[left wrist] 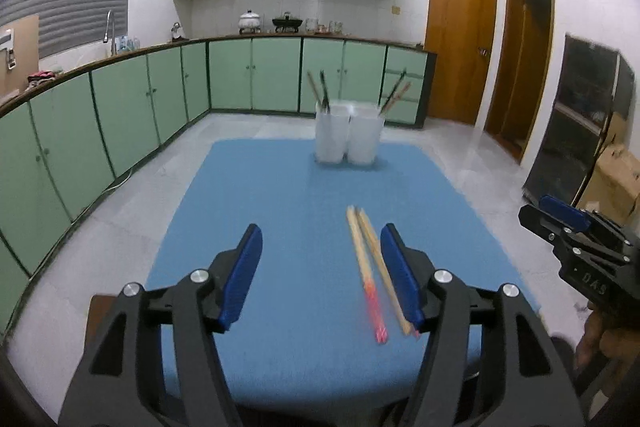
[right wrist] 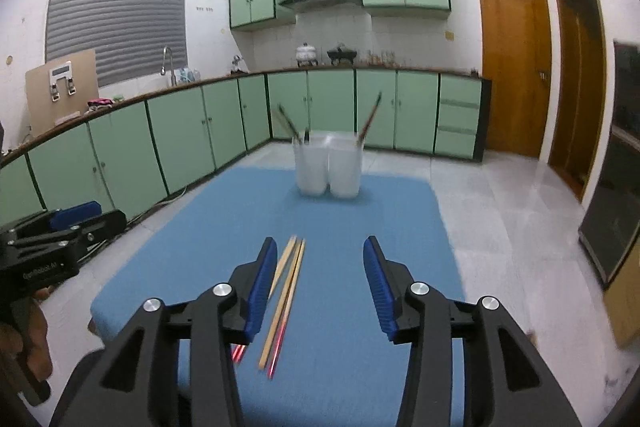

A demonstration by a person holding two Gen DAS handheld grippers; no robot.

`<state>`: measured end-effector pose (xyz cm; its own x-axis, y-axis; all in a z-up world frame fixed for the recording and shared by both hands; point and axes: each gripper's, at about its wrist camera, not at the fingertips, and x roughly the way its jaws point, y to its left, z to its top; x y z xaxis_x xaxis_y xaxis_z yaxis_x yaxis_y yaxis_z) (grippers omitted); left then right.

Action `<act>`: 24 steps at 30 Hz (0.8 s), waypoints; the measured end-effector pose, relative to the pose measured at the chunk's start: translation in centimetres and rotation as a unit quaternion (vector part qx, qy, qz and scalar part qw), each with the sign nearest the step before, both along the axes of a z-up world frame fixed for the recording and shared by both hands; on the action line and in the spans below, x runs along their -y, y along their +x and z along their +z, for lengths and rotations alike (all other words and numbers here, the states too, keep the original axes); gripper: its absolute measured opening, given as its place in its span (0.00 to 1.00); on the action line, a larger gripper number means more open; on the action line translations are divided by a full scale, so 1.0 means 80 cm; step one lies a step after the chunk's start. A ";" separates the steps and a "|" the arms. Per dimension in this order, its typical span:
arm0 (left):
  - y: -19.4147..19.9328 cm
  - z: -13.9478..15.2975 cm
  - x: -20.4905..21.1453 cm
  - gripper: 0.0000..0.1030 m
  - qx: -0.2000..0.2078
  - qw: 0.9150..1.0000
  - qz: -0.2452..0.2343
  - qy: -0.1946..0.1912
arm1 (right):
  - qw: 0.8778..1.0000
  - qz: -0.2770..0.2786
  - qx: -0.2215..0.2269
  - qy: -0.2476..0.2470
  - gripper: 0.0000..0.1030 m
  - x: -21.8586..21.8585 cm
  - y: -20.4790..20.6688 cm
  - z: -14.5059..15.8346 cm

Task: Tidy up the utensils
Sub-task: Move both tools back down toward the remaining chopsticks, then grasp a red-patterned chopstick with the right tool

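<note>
1. Part done, by the look of it: the two white cups at the far end of the blue bench already held chopsticks, dark ones leaning out of the left cup, a reddish-brown pair in the right.
2. Left to do: loose chopsticks lay flat on the near half of the bench, pale sticks, some with red ends toward the viewer. Blurred; exact count unclear, three or four.
3. Left tool was open wide, nothing in it, hanging above the near edge. The loose sticks lay just inside its right finger, not touching as far as I could tell.
4. Right tool was also open and empty. In its own view the sticks lay beside its left finger, one partly hidden behind it.
5. Cups stood well apart from both tools.
</note>
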<state>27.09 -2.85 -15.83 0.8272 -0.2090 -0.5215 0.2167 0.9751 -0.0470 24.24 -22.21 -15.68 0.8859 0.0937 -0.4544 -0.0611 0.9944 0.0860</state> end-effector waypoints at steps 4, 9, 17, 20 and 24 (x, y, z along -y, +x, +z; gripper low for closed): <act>-0.022 -0.045 0.003 0.58 -0.012 1.000 -0.015 0.009 | 1.000 0.006 -0.027 0.008 0.43 -0.011 -0.011 -0.058; -0.037 -0.074 -0.006 0.58 -0.026 1.000 -0.013 -0.002 | 0.999 0.018 -0.048 0.004 0.43 -0.026 -0.020 -0.109; -0.032 -0.097 -0.019 0.58 -0.034 0.999 0.005 -0.014 | 0.997 0.021 -0.078 0.002 0.34 -0.038 -0.007 -0.160; -0.029 -0.105 -0.021 0.58 -0.040 0.999 0.007 -0.010 | 0.996 0.028 -0.083 0.004 0.33 -0.039 0.001 -0.164; -0.022 -0.112 -0.023 0.58 -0.048 0.999 0.010 -0.006 | 0.996 0.031 -0.088 0.005 0.33 -0.048 0.011 -0.168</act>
